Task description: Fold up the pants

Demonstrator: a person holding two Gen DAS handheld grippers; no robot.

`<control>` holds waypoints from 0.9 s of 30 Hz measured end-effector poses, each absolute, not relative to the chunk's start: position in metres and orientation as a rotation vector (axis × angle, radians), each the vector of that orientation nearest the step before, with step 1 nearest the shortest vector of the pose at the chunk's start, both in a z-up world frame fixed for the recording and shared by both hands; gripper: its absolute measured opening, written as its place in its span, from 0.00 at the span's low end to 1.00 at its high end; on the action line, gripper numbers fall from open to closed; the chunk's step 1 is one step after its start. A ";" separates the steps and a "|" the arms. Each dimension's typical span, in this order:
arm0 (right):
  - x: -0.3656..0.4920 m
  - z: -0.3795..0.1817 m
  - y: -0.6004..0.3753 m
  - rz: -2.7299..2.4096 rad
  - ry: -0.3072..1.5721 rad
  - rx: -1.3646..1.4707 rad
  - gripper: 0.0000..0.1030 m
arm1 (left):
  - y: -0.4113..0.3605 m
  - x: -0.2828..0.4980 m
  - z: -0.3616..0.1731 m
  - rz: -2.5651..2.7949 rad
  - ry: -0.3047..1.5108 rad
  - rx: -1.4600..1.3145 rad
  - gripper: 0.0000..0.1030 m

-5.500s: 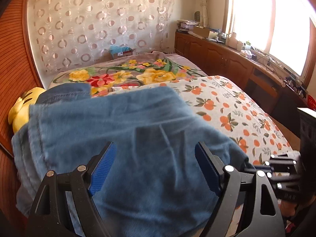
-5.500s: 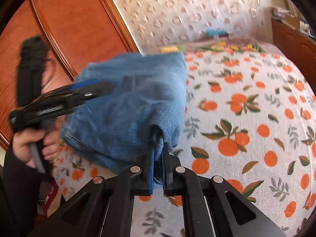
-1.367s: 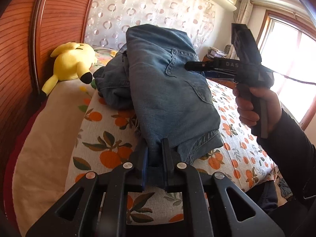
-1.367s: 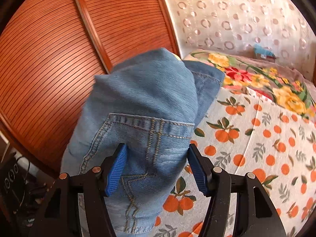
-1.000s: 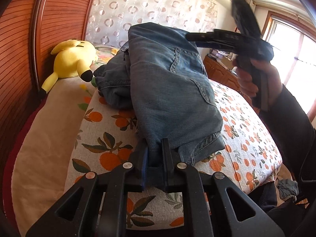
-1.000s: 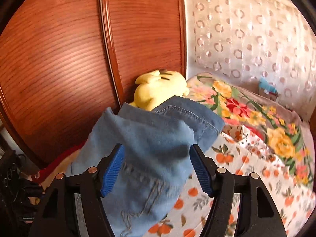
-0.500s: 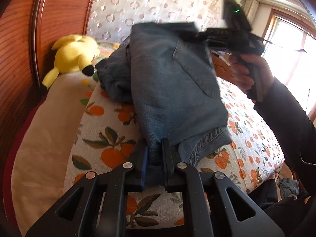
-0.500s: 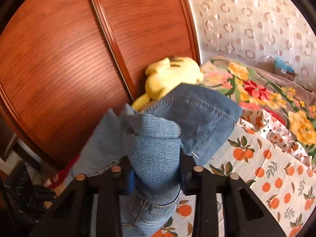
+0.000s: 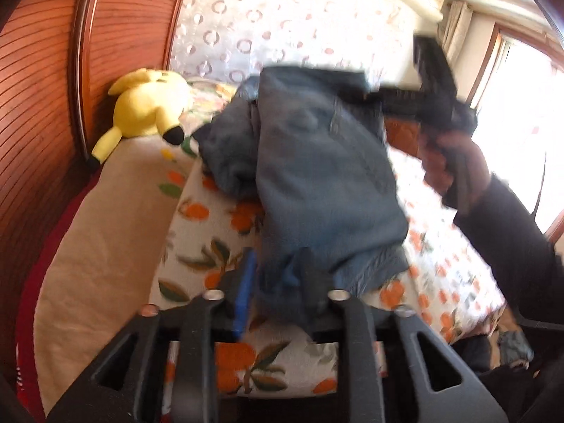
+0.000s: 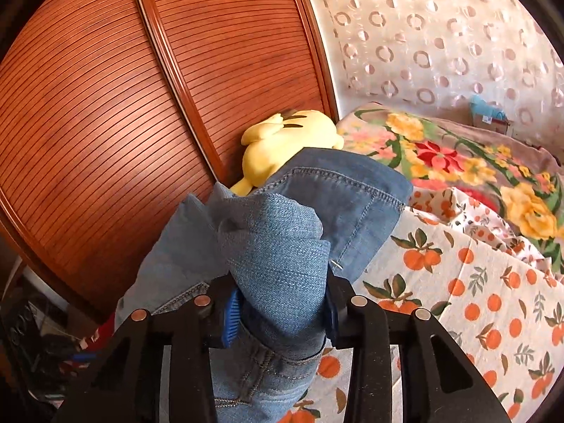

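Two close wrist views, shared jeans (image 9: 317, 176)

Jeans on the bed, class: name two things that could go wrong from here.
1. The left gripper has just opened around the jeans hem; that end may drop and undo the fold.
2. The right gripper pinches a thick bunch, which could slip or crease unevenly.

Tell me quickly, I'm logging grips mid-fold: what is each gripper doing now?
Left gripper: jaws just opening, jeans hem loose between them.
Right gripper: shut on bunched jeans, jaws having just opened slightly.
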State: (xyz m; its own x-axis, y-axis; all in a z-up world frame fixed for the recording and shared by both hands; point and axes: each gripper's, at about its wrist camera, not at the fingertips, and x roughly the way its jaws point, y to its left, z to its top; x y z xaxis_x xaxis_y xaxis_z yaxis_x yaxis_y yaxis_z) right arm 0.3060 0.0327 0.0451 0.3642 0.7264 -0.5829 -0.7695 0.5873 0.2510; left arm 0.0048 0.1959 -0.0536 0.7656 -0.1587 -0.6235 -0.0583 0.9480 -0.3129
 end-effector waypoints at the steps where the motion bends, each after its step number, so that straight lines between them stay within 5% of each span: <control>1: 0.308 0.045 0.032 0.963 0.719 -0.060 0.33 | 0.196 0.008 -0.051 -0.058 0.693 -0.327 0.48; 7: 0.277 0.072 0.003 0.983 0.663 0.011 0.22 | 0.193 0.045 -0.045 -0.095 0.708 -0.316 0.52; 21: 0.269 0.022 -0.080 0.755 0.755 0.015 0.23 | 0.176 0.093 -0.076 -0.211 0.837 -0.313 0.71; 27: 0.271 0.006 -0.073 0.732 0.753 -0.011 0.30 | 0.178 0.101 -0.089 -0.247 0.862 -0.381 0.71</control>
State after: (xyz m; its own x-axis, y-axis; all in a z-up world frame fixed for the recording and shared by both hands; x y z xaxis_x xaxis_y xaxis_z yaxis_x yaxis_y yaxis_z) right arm 0.2709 -0.0734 0.0063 0.4976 0.6010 -0.6254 -0.6083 0.7558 0.2423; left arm 0.1014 0.1784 -0.0888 0.6286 -0.3614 -0.6887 0.0583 0.9049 -0.4216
